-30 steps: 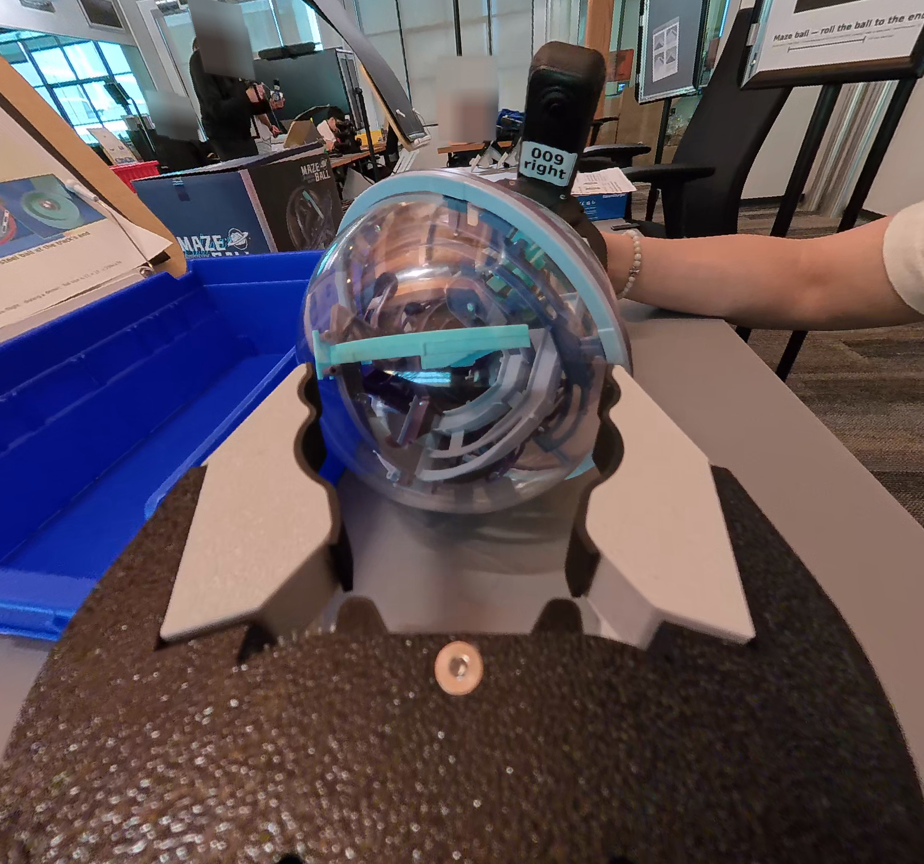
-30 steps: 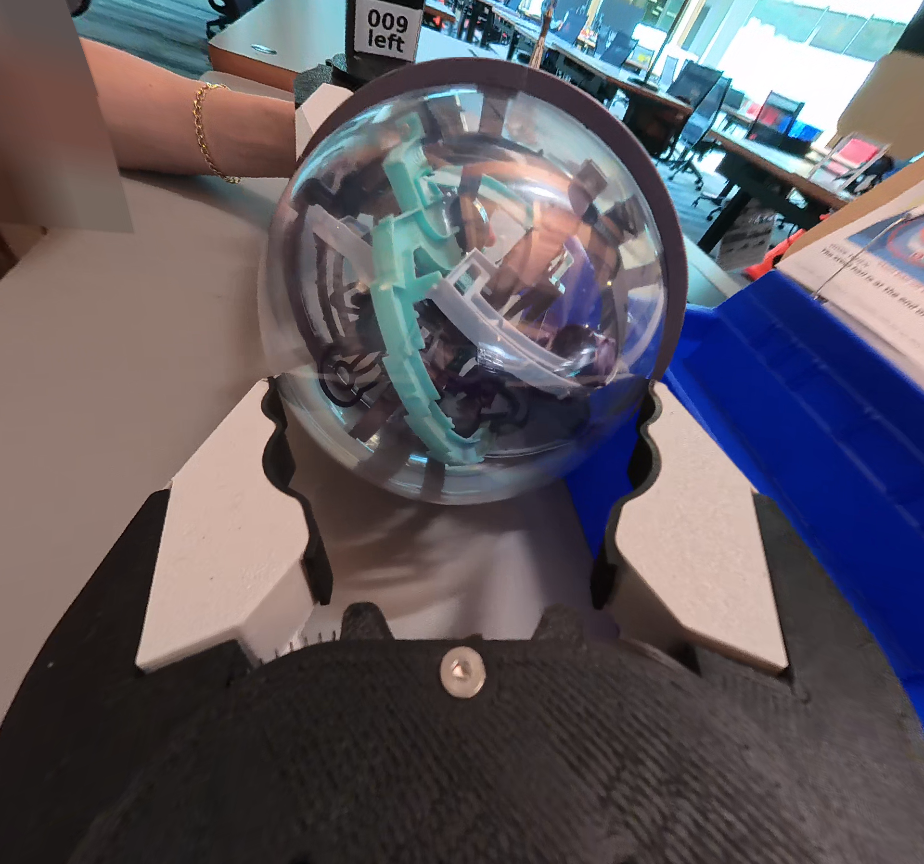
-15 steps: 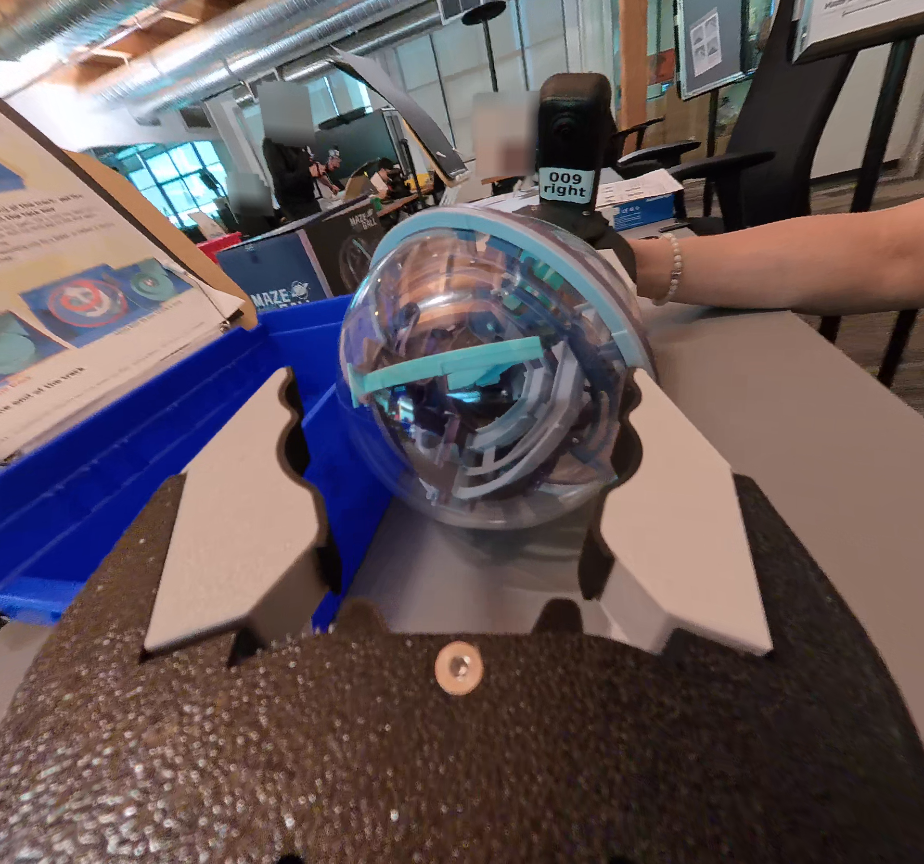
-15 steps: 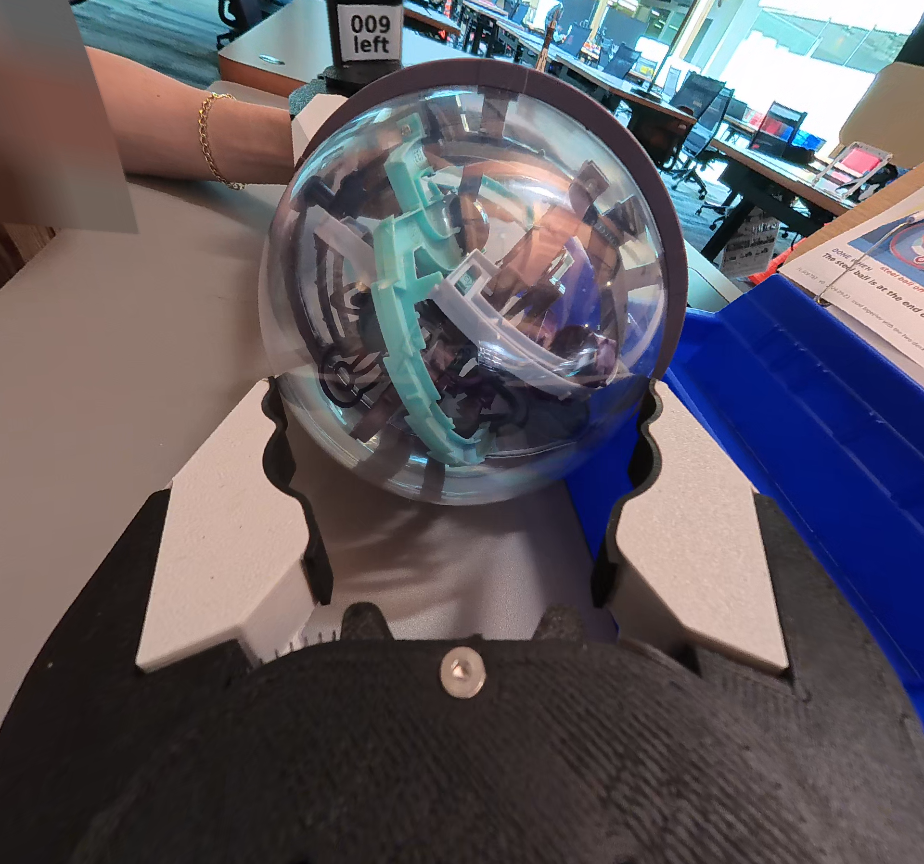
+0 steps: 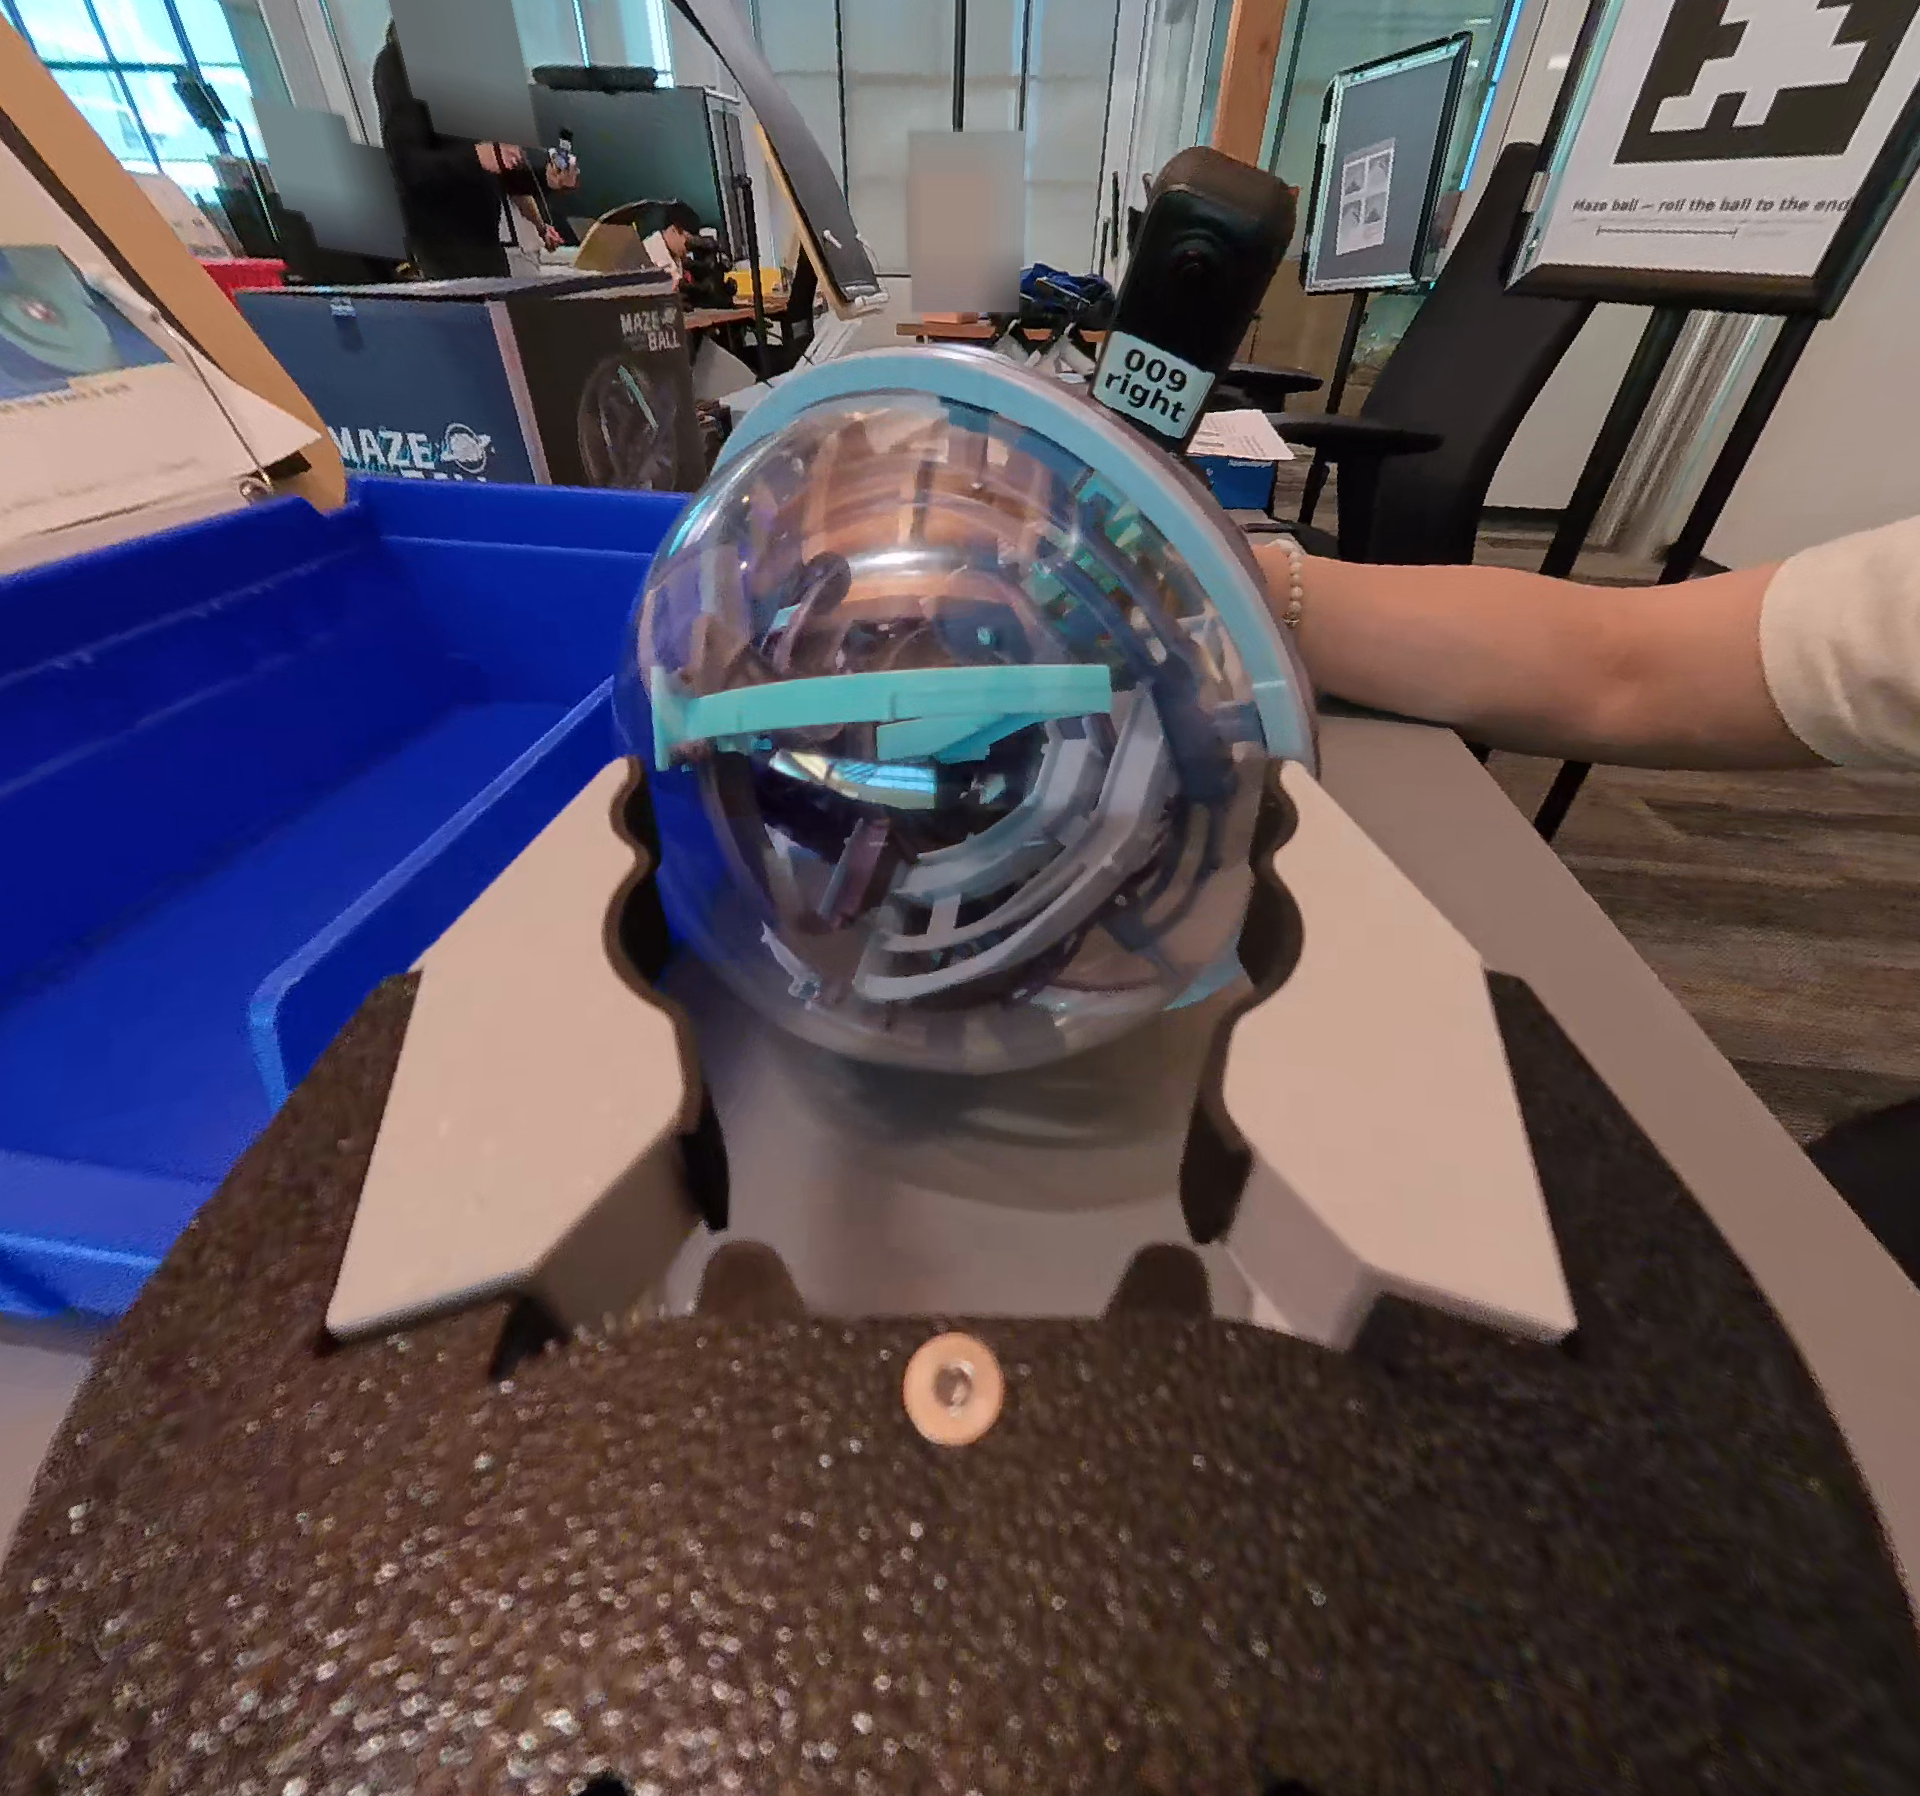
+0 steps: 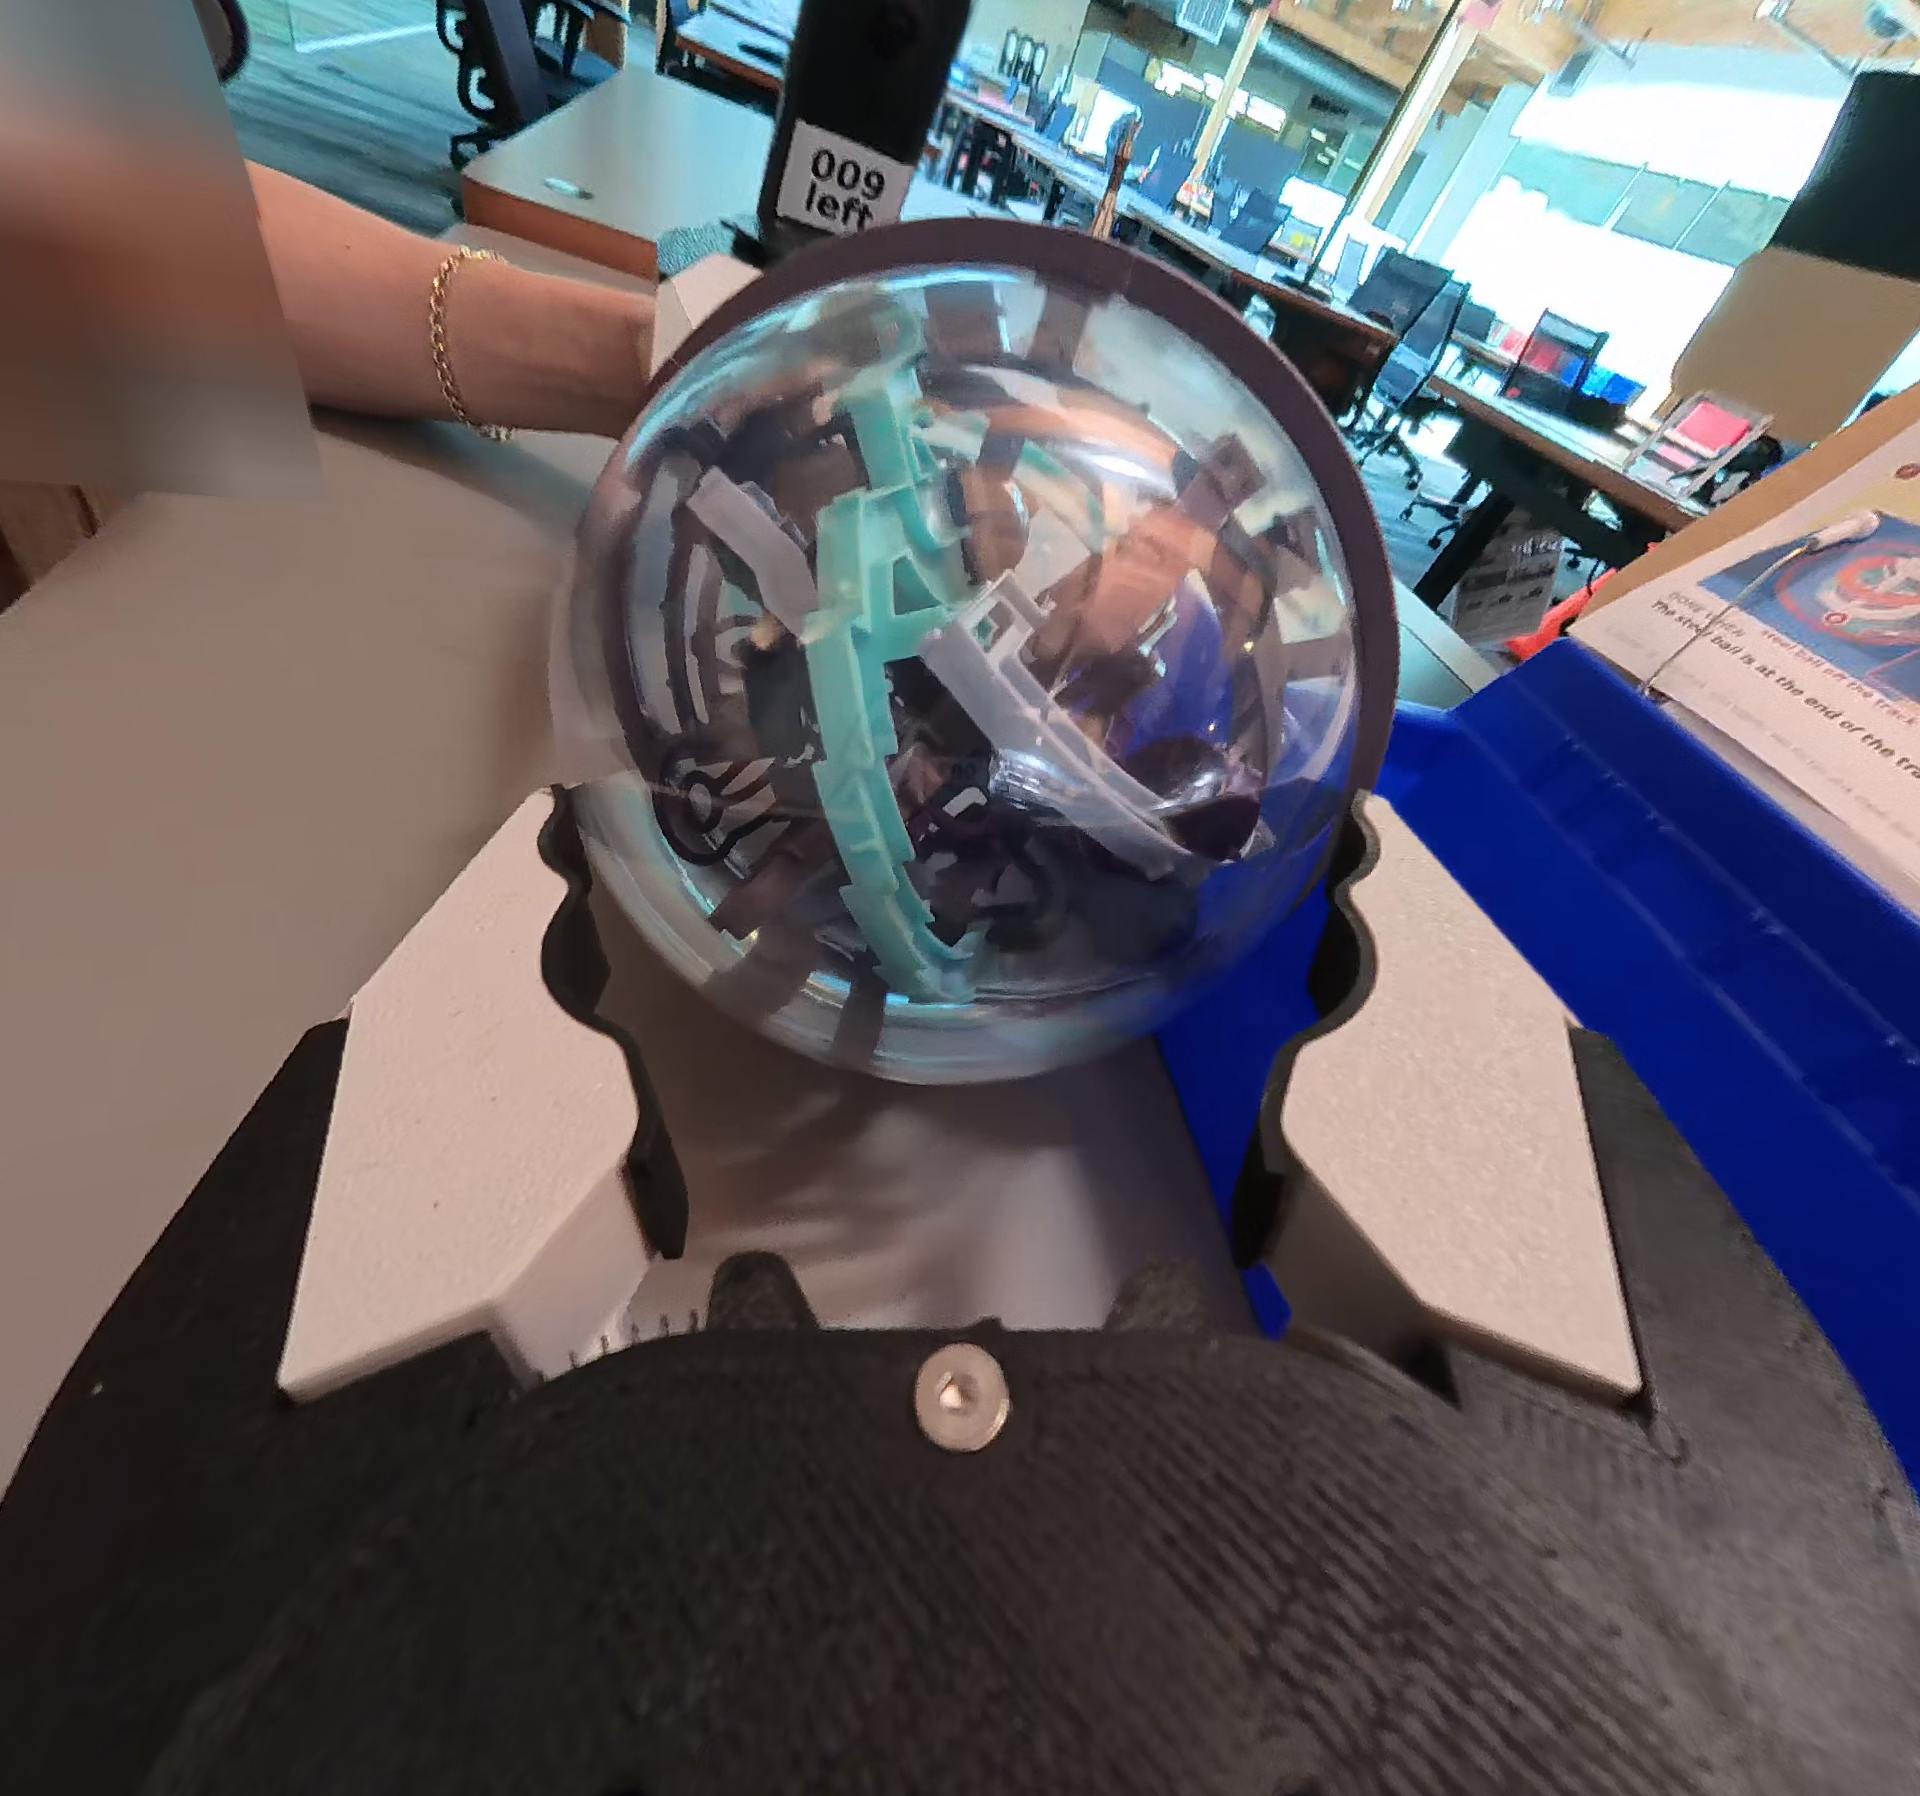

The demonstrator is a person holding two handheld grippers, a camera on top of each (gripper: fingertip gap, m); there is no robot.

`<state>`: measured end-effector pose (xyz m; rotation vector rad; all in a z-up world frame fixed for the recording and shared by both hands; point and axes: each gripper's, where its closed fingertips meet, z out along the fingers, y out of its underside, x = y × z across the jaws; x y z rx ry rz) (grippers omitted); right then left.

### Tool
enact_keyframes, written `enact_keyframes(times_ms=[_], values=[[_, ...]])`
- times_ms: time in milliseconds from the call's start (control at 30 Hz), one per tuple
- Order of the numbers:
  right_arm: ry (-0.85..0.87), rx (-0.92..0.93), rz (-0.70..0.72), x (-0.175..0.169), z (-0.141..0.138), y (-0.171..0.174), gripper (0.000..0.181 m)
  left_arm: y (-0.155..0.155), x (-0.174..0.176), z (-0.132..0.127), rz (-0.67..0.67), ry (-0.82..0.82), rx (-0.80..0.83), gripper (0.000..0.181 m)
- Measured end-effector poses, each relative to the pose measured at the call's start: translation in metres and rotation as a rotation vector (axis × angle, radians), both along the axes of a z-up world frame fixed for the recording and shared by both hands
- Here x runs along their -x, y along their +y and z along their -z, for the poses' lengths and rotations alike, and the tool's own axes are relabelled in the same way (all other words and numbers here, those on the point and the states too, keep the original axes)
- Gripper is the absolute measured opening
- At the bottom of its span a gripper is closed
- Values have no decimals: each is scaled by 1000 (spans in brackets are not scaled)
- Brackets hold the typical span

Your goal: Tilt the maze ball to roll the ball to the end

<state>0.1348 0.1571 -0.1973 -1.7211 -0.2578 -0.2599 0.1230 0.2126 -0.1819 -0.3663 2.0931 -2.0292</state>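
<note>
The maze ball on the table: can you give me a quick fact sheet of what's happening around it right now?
object: clear maze ball with teal and grey tracks inside
held by: left gripper and right gripper, one from each side
support: above the grey table; contact not visible
beside it: blue bin
small ball inside: not visible
background: dark product box, office desks

Both cameras sit low behind their own fingers, looking forward and close on the maze ball (image 5: pixel 961 707) (image 6: pixel 977 666) from opposite sides — each sees the other's camera past it. Shared too: the grey table (image 5: pixel 1455 873) (image 6: pixel 260 686) and blue bin (image 5: pixel 260 759) (image 6: pixel 1621 873).
</note>
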Motion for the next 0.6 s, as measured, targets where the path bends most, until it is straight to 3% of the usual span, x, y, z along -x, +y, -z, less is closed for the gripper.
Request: enact_keyframes(times_ms=[600], values=[[73, -14, -41, -1, 2, -6, 135, -3, 2, 8, 4, -55, -90, 110]])
